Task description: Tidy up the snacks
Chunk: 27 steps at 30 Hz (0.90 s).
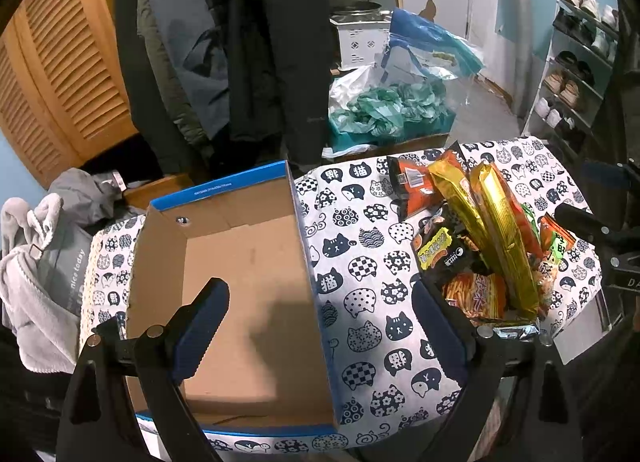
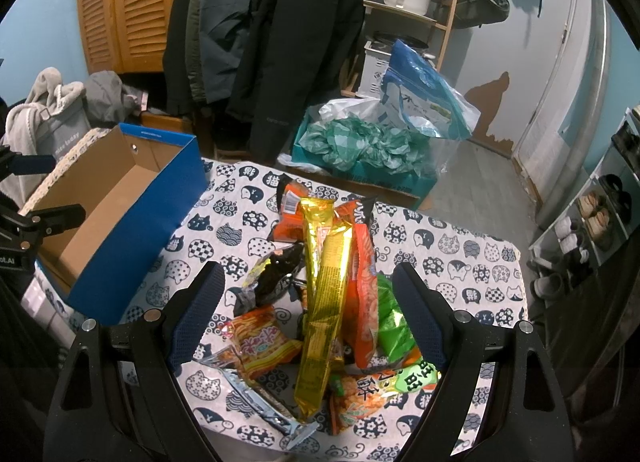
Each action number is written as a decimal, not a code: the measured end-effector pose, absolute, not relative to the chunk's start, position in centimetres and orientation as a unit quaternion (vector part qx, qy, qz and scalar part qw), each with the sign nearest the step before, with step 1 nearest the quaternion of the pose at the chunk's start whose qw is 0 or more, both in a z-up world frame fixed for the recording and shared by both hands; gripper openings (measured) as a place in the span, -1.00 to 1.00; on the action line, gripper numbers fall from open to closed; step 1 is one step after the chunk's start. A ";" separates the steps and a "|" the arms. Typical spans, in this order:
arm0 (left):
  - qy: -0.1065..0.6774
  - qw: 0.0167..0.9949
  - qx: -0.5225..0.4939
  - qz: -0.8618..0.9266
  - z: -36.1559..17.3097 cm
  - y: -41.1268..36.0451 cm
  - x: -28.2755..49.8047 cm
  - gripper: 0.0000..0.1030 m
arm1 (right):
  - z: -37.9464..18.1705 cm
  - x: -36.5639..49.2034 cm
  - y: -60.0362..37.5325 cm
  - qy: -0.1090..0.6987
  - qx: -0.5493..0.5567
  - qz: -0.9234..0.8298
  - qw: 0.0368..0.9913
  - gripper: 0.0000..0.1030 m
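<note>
An empty blue cardboard box stands open on the cat-print tablecloth; it also shows in the right wrist view at the left. A pile of snack packets lies to the box's right, with long gold packets, orange packets, a black packet and a green one. My left gripper is open and empty, straddling the box's right wall. My right gripper is open and empty, hovering over the snack pile.
Dark coats hang behind the table. A teal box of green plastic bags and a blue-and-clear bag sit on the floor beyond. A shoe rack stands at the right, grey clothes at the left.
</note>
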<state>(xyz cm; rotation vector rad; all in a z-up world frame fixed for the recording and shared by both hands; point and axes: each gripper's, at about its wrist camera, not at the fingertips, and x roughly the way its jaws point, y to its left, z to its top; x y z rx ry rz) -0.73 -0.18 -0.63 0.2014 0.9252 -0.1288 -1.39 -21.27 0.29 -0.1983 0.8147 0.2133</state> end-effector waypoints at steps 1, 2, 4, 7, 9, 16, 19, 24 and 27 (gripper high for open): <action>0.445 0.888 0.098 -0.061 -0.6 -0.2 -0.7 0.83 | 0.3 -1.4 -21.3 0.395 -0.096 0.103 0.908 0.64; 0.445 0.888 0.098 -0.062 -0.6 -0.2 -0.7 0.83 | 0.3 -1.4 -21.3 0.395 -0.097 0.103 0.908 0.64; 0.445 0.888 0.098 -0.062 -0.6 -0.2 -0.7 0.83 | 0.3 -1.4 -21.3 0.395 -0.096 0.103 0.908 0.64; 0.446 0.888 0.097 -0.062 -0.6 -0.1 -0.6 0.83 | 0.3 -1.4 -21.3 0.395 -0.097 0.103 0.908 0.64; 0.446 0.888 0.097 -0.062 -0.6 -0.2 -0.7 0.83 | 0.3 -1.4 -21.4 0.395 -0.096 0.103 0.908 0.64; 0.446 0.887 0.098 -0.062 -0.6 -0.2 -0.7 0.83 | 0.3 -1.4 -21.3 0.395 -0.097 0.103 0.908 0.64; 0.446 0.887 0.098 -0.062 -0.6 -0.2 -0.7 0.83 | 0.3 -1.4 -21.4 0.395 -0.097 0.103 0.908 0.64; 0.447 0.887 0.097 -0.063 -0.7 -0.2 -0.7 0.83 | 0.2 -1.5 -21.7 0.395 -0.098 0.100 0.908 0.64; 0.451 0.884 0.101 -0.063 -1.0 -0.4 -0.7 0.83 | 0.2 -1.5 -22.3 0.396 -0.096 0.093 0.908 0.64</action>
